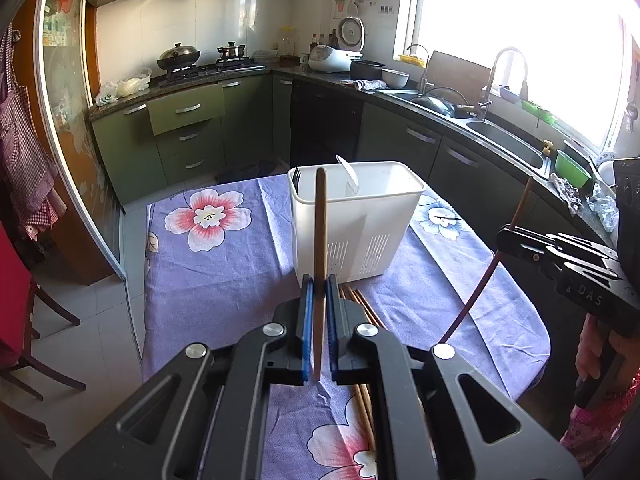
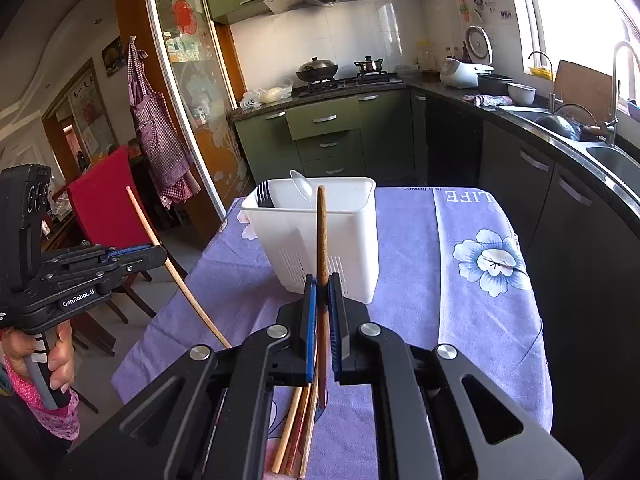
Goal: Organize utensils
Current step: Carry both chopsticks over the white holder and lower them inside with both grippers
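Observation:
A white utensil holder (image 1: 356,220) stands on the purple flowered tablecloth (image 1: 224,264); it also shows in the right wrist view (image 2: 320,236). A dark fork (image 1: 296,178) and a white spoon (image 1: 348,172) stand in it. My left gripper (image 1: 318,284) is shut on a light wooden chopstick (image 1: 320,248), held upright in front of the holder. My right gripper (image 2: 322,280) is shut on a dark brown chopstick (image 2: 321,236), also upright before the holder. Each gripper shows in the other's view, the right one (image 1: 520,240) and the left one (image 2: 136,254). Several loose chopsticks (image 2: 296,428) lie on the cloth below the grippers.
A red chair (image 2: 108,208) stands left of the table. Green cabinets (image 1: 188,136), a stove with a wok (image 1: 180,58) and a counter with a sink (image 1: 504,140) run behind and to the right. The table's right edge (image 1: 536,320) is close to the counter.

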Available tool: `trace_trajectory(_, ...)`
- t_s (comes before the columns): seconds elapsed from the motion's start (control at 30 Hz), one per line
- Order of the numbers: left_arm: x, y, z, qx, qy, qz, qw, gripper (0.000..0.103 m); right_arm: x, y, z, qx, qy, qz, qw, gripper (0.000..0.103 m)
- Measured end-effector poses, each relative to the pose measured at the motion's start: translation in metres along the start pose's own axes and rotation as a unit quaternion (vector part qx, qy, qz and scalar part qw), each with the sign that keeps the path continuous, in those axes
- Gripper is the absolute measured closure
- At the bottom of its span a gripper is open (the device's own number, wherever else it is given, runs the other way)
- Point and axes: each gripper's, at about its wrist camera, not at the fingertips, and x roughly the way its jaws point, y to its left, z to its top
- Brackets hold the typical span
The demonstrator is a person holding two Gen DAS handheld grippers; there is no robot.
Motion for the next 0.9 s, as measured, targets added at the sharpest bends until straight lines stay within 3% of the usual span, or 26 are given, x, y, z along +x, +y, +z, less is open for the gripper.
trace_trajectory(0.27,-0.018,-0.011,0.043,0.015,-0.030,-0.013,0.9993,0.097,-0.018,0.012,0.045,-0.011,-0.035,0.013,0.999,0.096)
trace_trajectory(0.6,-0.053,-0.022,0.123,0.025,-0.103,-0.011,0.9943,0.097,-0.045,0.017,0.138,-0.015,-0.118,0.008,0.993,0.096)
trace_trajectory(0.73,-0.046,-0.023,0.148,0.019,-0.127,0.004,0.9917,0.097,-0.029,0.010,0.169,-0.007,-0.142,-0.010,0.990,0.096)
trace_trajectory(0.8,-0.033,-0.023,0.154,0.017,-0.130,0.010,0.9913,0.097,-0.011,0.004,0.176,-0.002,-0.135,-0.018,0.991,0.096)
trace_trajectory(0.9,-0.001,-0.023,0.153,0.012,-0.101,0.012,0.9948,0.097,0.030,-0.004,0.170,0.004,-0.098,-0.029,0.995,0.096)
